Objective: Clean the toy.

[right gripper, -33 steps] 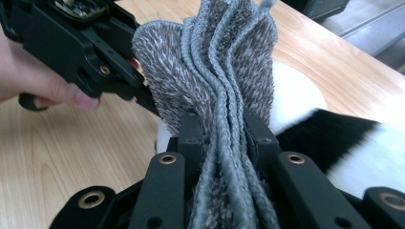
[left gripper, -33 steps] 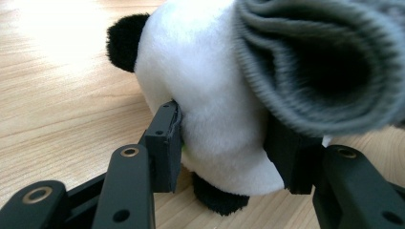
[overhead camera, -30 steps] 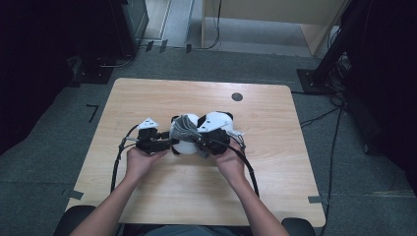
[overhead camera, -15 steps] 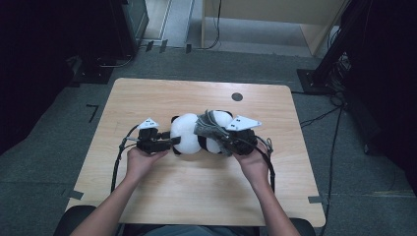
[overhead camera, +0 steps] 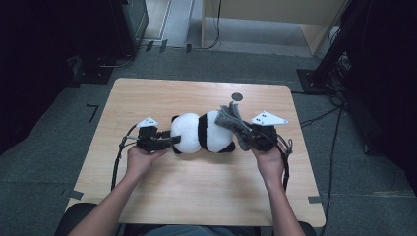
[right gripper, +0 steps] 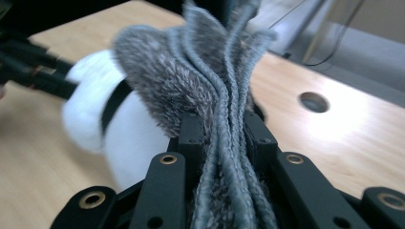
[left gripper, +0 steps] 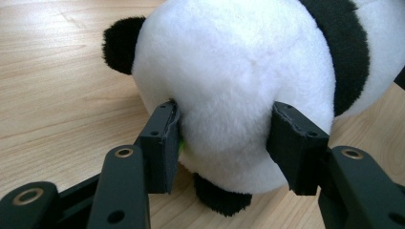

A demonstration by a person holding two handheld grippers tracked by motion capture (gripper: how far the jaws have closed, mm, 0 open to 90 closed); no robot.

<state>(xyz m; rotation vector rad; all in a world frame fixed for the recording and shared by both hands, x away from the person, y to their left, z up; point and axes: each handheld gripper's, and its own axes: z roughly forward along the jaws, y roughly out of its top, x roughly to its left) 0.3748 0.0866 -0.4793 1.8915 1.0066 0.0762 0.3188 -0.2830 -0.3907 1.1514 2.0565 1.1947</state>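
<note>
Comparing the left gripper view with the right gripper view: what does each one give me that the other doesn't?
Left gripper view alone: the left gripper, its pads pressed into the panda plush at a white rounded end, beside a black ear or paw.

Right gripper view alone: the right gripper shut on bunched grey cloth, and a round hole in the table.

Both: the panda's white and black fur and the wooden table.

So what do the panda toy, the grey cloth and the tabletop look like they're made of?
Panda toy: soft plush, short fluffy white and black pile that bulges between the left gripper's pads, probably stuffed.
Grey cloth: fuzzy knit or fleece-like fabric with corded edges, bunched in folds in the right gripper.
Tabletop: light wood or wood-look laminate, smooth with visible grain and a soft sheen.
</note>
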